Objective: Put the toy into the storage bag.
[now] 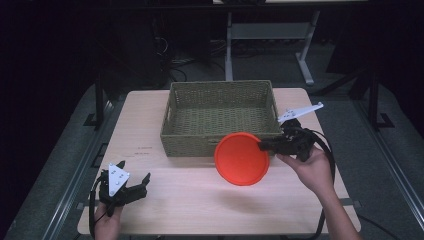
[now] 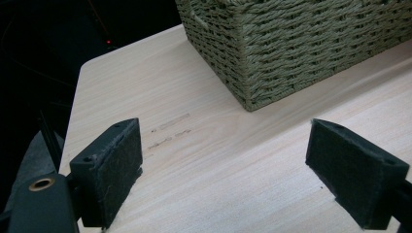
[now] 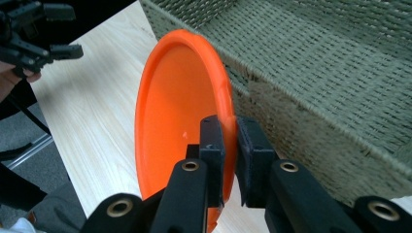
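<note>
Item: orange plate (image 1: 242, 158), round and shallow-rimmed, held clear of the counter (image 1: 165, 210) and tilted on edge, just in front of the near wall of the woven basket (image 1: 220, 137). It is gripped at its right rim by the right gripper (image 1: 265, 145), whose fingers (image 3: 213, 145) are closed narrowly on the thin edge, one pad against the inner face and one behind; a rim hold of this kind is judged suited to a flat dish that offers no other purchase, and the tilt is judged to allow the plate to be carried over the basket wall. Item: woven basket, rectangular, olive-green, set toward the far middle of the counter with a handle slot in its left end; its interior, as far as it is seen from above, is bare, with nothing lying in it. Item: left gripper (image 1: 142, 182), resting low at the near left corner of the counter, well apart from plate and basket; its fingers (image 2: 114, 165) are spread wide, with only bare wood between them, and nothing is held, a placement judged to keep it out of the working hand's way. Faint printed marks are noted on the counter near the basket's left corner.
</note>
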Demonstrator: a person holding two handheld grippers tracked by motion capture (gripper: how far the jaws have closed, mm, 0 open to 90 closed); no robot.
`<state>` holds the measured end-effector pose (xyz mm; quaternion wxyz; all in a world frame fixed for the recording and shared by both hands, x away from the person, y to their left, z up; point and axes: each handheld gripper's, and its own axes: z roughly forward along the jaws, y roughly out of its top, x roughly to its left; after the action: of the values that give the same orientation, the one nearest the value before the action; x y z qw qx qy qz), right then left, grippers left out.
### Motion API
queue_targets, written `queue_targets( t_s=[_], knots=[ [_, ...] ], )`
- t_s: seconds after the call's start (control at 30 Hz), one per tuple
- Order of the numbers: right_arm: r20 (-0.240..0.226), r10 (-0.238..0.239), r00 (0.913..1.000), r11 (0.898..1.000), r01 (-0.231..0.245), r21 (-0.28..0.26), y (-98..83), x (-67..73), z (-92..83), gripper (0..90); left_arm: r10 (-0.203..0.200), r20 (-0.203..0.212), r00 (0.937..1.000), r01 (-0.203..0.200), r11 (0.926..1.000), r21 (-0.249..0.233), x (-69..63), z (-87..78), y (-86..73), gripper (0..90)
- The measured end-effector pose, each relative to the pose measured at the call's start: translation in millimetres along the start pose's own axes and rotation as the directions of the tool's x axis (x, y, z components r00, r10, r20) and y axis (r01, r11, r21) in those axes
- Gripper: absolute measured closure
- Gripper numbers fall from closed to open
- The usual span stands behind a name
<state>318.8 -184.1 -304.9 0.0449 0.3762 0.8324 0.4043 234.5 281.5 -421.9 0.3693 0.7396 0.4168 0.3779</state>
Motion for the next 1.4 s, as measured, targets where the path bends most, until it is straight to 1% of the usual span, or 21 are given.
queue_targets(
  t_s=[0.1,0.13,0.33,0.5,0.53,0.63,0.8,0.93,1.27,1.33,1.4],
  knots=[
    [0.001,-0.008,1.0,1.0,0.008,-0.003,6.2,-1.5,-1.8,82.1,-0.008,-0.001,1.0,0.008,0.9999,-0.01,-0.2,0.4,0.1,12.7],
    [0.002,-0.001,1.0,1.0,0.001,-0.001,9.0,-1.3,-2.3,82.1,-0.008,-0.001,1.0,0.008,0.9999,-0.01,-0.2,0.4,0.0,12.7],
    [-0.004,-0.004,1.0,1.0,0.004,-0.007,24.5,-2.6,-4.8,82.1,-0.019,-0.002,0.9998,0.019,0.9998,-0.009,0.1,0.1,-0.3,12.7],
    [0.002,-0.006,1.0,1.0,0.006,-0.007,35.0,-3.5,-6.3,82.0,-0.011,0.002,0.9999,0.011,0.9998,-0.015,0.4,-0.3,-0.6,12.7],
    [0.006,-0.012,0.9999,1.0,0.012,-0.007,36.4,-3.8,-6.5,82.1,-0.008,0.001,1.0,0.008,0.9999,-0.015,0.2,-0.6,-0.5,12.7],
    [0.008,-0.008,0.9999,1.0,0.009,-0.002,39.8,-4.8,-6.9,82.1,-0.008,0.001,1.0,0.008,0.9999,-0.014,0.4,-0.7,-0.6,12.7],
    [0.014,0.001,0.9999,1.0,-0.001,-0.003,45.0,-7.9,-7.5,82.0,-0.008,0.001,1.0,0.008,0.9999,-0.012,0.5,-0.6,-0.5,12.7],
    [0.014,0.014,0.9998,1.0,-0.014,-0.005,49.3,-12.2,-7.6,82.0,0.003,0.007,1.0,-0.003,0.9999,-0.01,0.6,-0.3,-0.5,12.7],
    [0.021,0.027,0.9994,1.0,-0.027,0.001,61.1,-18.3,-6.7,82.0,-0.012,0.003,0.9999,0.012,0.9999,-0.008,1.5,-0.3,-0.9,12.7],
    [0.018,0.02,0.9997,1.0,-0.02,0.002,64.2,-19.3,-6.6,82.0,-0.014,0.003,0.9999,0.014,0.9998,-0.012,1.3,-0.3,-1.1,12.7],
    [0.014,0.025,0.9996,1.0,-0.025,0.0,67.4,-19.1,-6.6,82.0,-0.014,0.002,0.9999,0.014,0.9998,-0.01,1.3,-0.2,-1.1,12.7]
  ],
)
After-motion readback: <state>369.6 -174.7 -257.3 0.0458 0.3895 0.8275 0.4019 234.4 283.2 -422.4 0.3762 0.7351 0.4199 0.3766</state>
